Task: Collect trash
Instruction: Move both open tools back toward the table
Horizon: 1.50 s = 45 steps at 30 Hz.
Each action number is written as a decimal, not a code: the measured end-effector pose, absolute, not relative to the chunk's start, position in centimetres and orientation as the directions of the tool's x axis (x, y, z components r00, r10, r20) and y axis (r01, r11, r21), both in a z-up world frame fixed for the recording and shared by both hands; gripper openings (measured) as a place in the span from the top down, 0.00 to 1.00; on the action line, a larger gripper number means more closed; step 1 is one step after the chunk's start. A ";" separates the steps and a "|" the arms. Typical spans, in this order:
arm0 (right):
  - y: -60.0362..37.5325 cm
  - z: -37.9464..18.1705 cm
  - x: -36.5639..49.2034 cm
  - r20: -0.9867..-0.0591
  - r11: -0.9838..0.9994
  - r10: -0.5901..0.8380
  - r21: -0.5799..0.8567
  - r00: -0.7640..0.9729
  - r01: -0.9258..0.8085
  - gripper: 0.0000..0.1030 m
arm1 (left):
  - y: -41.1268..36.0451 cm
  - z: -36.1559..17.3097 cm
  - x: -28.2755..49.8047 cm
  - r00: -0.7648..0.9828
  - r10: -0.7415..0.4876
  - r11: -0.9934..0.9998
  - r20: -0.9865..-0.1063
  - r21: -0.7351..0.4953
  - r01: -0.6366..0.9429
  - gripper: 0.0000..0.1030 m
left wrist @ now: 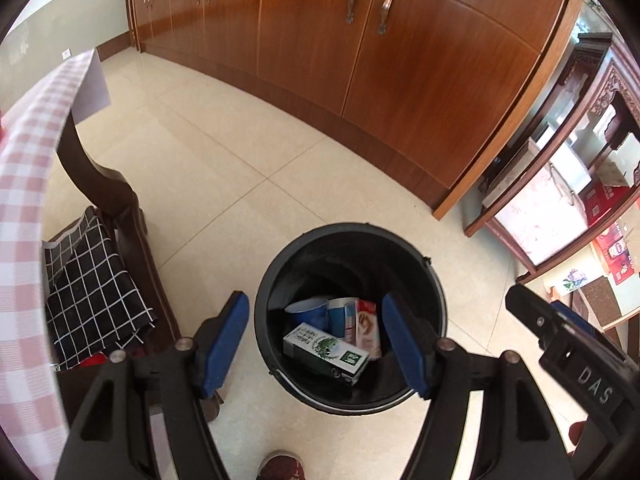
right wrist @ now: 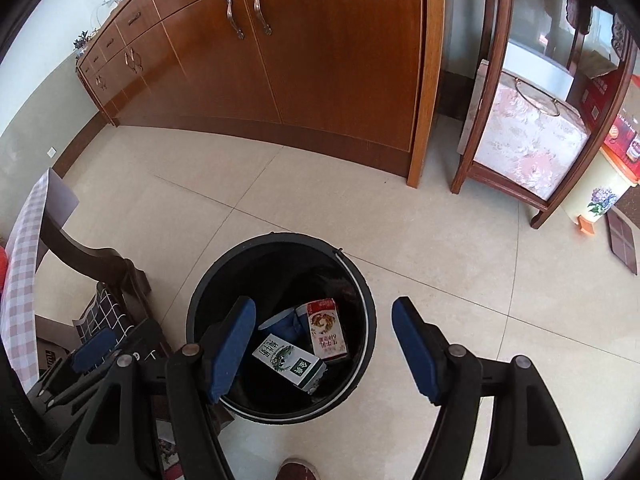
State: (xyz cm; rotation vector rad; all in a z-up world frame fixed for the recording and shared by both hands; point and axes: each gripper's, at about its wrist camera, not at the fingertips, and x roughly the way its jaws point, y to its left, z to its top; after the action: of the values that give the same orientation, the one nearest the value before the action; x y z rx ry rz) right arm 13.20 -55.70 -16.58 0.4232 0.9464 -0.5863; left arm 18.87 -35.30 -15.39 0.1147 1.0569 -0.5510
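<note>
At the far left of the left wrist view, a pink-and-white checked tablecloth (left wrist: 28,208) hangs off the edge of a surface, with a dark carved wooden chair (left wrist: 116,200) beside it and a black cloth with a white grid pattern (left wrist: 96,284) draped on its seat. In the lower centre of the frame the left gripper (left wrist: 316,340) points down over a round black plastic bin (left wrist: 434,280) standing on the cream tiled floor (left wrist: 240,152); its jaws are spread wide with nothing between the blue pads. The trash lies at the bottom of the bin: a crumpled blue paper cup (left wrist: 308,310), a white-and-green drink carton (left wrist: 326,350) lying on its side in front of it, and a red-and-white carton (left wrist: 368,330) propped just to the right. Behind the bin, a long brown wooden cabinet with metal handles (left wrist: 360,60) runs across the top of the frame. At the lower right, part of the right gripper (left wrist: 560,336) comes into the picture. In the right wrist view the right gripper (right wrist: 324,350) hangs over the bin's right-hand rim, jaws likewise spread and empty, its left pad over the opening and its right pad over bare tiles. At the right, a dark wooden stand (right wrist: 500,120) holds a pink floral box (right wrist: 528,144). The toe of a dark red shoe (right wrist: 298,470) shows at the bottom edge.
</note>
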 end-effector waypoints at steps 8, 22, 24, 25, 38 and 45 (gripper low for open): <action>-52.5 -11.0 11.0 -0.786 0.798 -0.317 0.081 0.530 0.597 0.29 | -31.3 -10.0 17.6 0.460 -0.400 0.869 -0.792 -0.168 0.466 0.31; -41.0 -5.3 13.2 -0.694 0.920 -0.179 0.134 0.697 0.369 0.27 | -18.1 -5.2 17.8 0.614 -0.295 0.950 -0.732 -0.157 0.269 0.31; -38.7 -4.9 14.0 -0.685 0.935 -0.147 0.139 0.713 0.326 0.27 | -16.1 -5.1 18.1 0.631 -0.266 0.961 -0.729 -0.153 0.229 0.31; -37.8 -4.7 14.3 -0.682 0.942 -0.134 0.138 0.719 0.306 0.27 | -15.0 -4.9 18.0 0.641 -0.249 0.967 -0.726 -0.147 0.209 0.31; -26.7 -4.5 18.7 -0.666 0.986 0.056 0.152 0.744 0.062 0.27 | -2.6 -5.3 18.3 0.693 -0.070 0.991 -0.717 -0.130 -0.034 0.31; -21.5 -5.0 20.8 -0.673 0.988 0.133 0.149 0.728 -0.043 0.27 | 1.6 -6.2 18.7 0.687 -0.005 0.984 -0.727 -0.124 -0.124 0.31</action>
State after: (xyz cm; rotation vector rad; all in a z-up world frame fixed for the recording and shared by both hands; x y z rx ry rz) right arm 20.81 -21.54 -5.03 0.1265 0.7500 0.0975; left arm 18.66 1.64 -6.25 -0.1685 0.8115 0.0674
